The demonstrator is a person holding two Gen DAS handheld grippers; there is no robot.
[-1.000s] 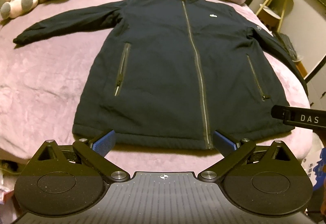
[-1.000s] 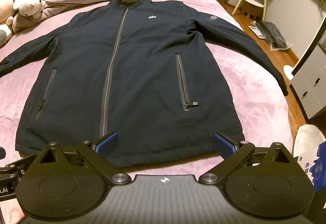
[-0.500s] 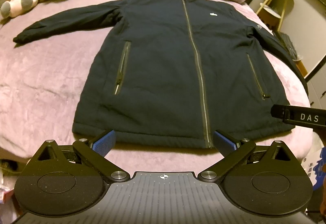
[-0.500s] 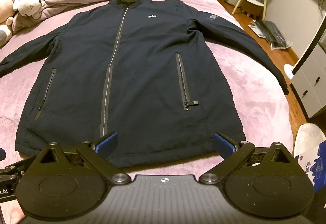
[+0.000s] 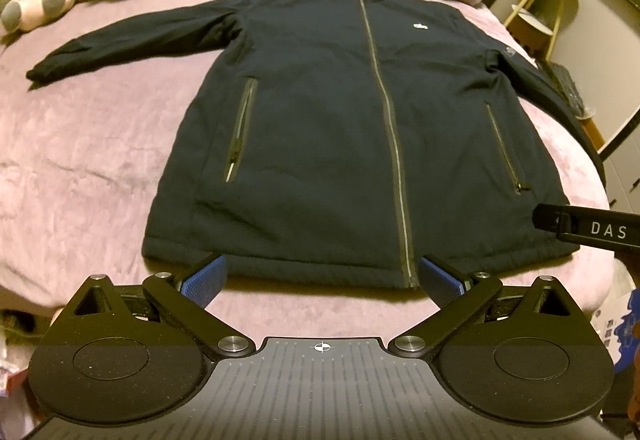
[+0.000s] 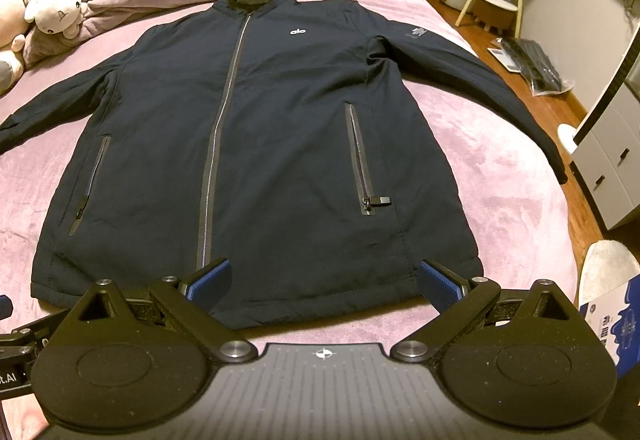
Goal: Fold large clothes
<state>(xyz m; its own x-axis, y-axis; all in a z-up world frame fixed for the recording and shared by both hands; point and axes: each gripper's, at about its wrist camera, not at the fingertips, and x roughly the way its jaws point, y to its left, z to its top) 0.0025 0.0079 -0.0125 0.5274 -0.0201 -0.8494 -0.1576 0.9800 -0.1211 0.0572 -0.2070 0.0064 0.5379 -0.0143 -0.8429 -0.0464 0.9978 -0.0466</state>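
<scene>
jacket point(image 5: 320, 128) lengthwise, collar away, hem near

On the chest of your jacket point(image 6: 256, 144) you can read a small white logo point(image 6: 298, 32), "alo". From your left camera, the black bar of your right gripper point(image 5: 592, 228) shows "DAS". The sleeve patch point(image 6: 416, 32) and blue box point(image 6: 616, 324) print are too small to read.
</scene>
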